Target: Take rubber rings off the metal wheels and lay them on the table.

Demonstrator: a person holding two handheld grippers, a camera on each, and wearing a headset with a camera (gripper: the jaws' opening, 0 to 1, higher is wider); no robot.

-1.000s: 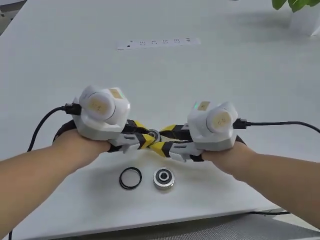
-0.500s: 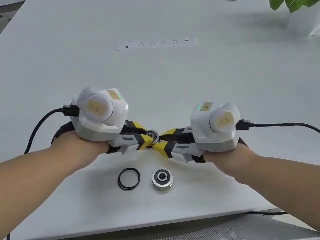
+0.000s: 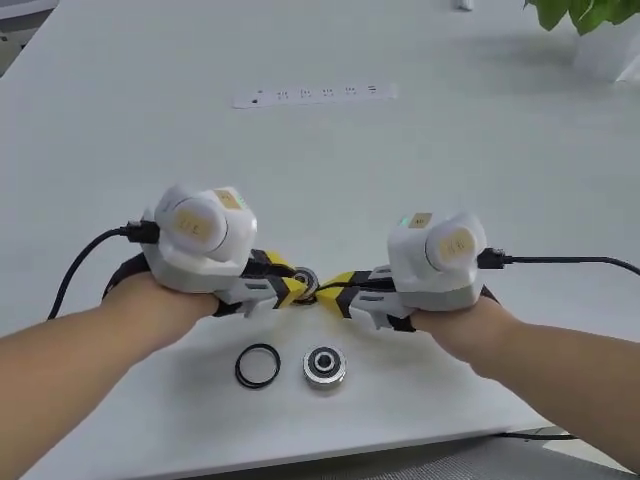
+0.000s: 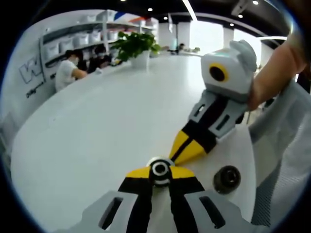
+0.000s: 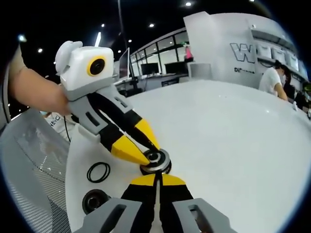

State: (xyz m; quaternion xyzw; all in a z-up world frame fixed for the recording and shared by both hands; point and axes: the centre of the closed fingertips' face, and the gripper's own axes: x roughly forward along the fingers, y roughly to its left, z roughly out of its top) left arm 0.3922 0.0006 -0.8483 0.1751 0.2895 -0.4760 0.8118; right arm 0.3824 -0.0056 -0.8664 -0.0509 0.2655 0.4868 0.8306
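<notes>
left gripper (image 3: 287, 288) clamped on a metal wheel (image 4: 159, 168), held just above the table (image 3: 420, 150) near its front edge, between both hands. reads as the anchor: pinned on the left side to leave the rubber free for working off from the right.

right gripper (image 5: 156, 180) brought in nose to nose from the opposite side. jaws squeezed down to a thin seam, tips against the wheel's rim. probably going for a lip of rubber there; can't tell whether any is actually caught between the tips. kept low and close to the body, likely for a short drop onto the table beside the rest.

one rubber ring (image 3: 258, 365) lying flat on the table, just beside a second wheel (image 3: 325, 365), not touching it. judging by that: one wheel stripped, the held one in progress.

hard to make out:
- rubber on the held wheel: rim mostly covered by yellow tips in both gripper views, too small in the head view.
- second wheel: dark in the right gripper view, shiny in the head view, so can't confirm bare.
- left jaw contact faces: hidden behind the wheel.

power strip (image 3: 315, 93) and plant (image 3: 575, 12) far back on the table, plant cut off at the frame edge, well apart from the work.
</notes>
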